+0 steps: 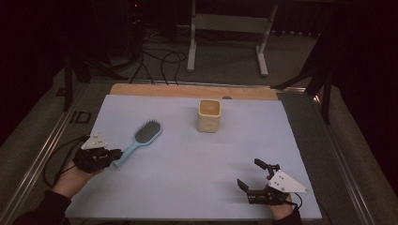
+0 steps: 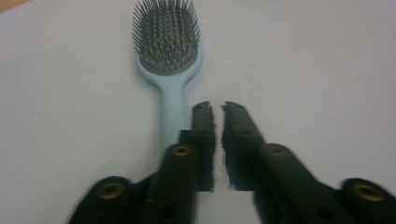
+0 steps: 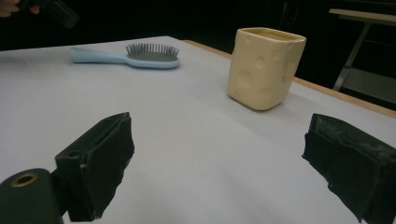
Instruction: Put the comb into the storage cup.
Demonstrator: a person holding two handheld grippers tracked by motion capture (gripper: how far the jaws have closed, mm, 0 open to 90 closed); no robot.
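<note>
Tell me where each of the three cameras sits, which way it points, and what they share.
High view: above the person's side, looking forward and down on the table; both hands, left tongs and right tongs show.
Left gripper view: on the left tongs, jaws nearly closed beside the brush handle.
Right gripper view: on the right tongs, jaws wide, low, facing the cup.
Shared: the brush appears in all three; the cup in the high and right views.

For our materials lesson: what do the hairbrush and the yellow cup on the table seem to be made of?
Hairbrush: likely moulded plastic, with a smooth, matte pale blue handle and stiff dark grey bristles.
Cup: possibly glazed ceramic or plastic; it has thick cream-yellow walls with round dimples like cheese and a soft sheen. The look alone cannot settle which.
</note>
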